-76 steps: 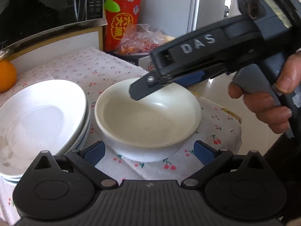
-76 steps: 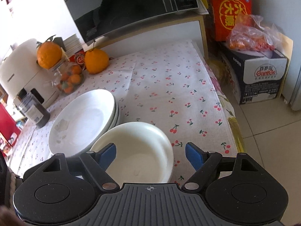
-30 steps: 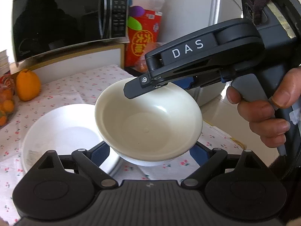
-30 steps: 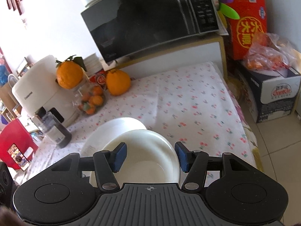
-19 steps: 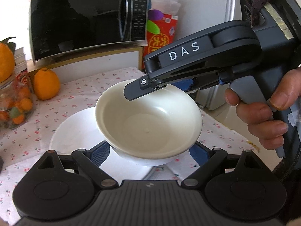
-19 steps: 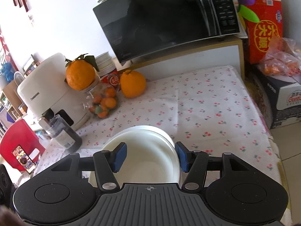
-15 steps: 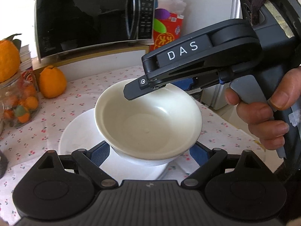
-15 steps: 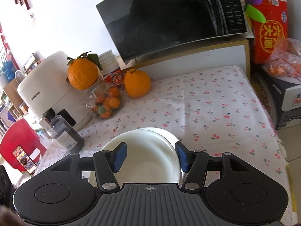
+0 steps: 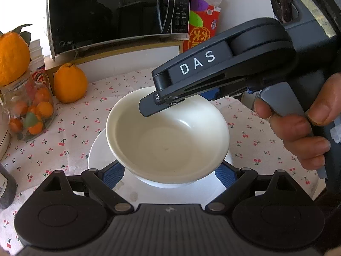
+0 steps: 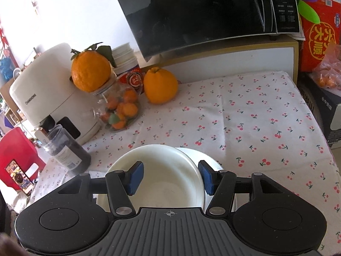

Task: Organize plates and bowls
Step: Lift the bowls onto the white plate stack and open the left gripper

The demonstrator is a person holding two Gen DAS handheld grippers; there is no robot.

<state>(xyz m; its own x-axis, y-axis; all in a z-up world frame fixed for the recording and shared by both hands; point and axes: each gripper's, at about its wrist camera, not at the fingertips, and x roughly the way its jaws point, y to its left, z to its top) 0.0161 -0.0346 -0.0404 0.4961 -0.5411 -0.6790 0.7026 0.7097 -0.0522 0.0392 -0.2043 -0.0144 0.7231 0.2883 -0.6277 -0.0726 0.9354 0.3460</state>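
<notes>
A white bowl [image 9: 168, 140] hangs just above the stack of white plates [image 9: 97, 151] on the cherry-print cloth. My right gripper [image 10: 169, 178] is shut on the bowl's rim, one blue pad inside the bowl and one outside; the bowl [image 10: 166, 183] and the plate edge [image 10: 213, 164] show below it. From the left wrist view the right gripper's black arm reaches over the bowl's far rim. My left gripper [image 9: 169, 173] is open, its blue pads either side of the bowl's near wall, not pressing it.
A black microwave [image 10: 202, 12] stands at the back. An orange [image 10: 160, 85], a jar of small oranges [image 10: 119, 108] topped by a big orange, a dark bottle [image 10: 66, 151] and a white appliance [image 10: 49, 89] stand to the left. The table edge runs on the right.
The right gripper closed on the bowl, lifted it off the cloth and carried it left until it hangs over the plate stack. The left gripper followed along, staying open.
</notes>
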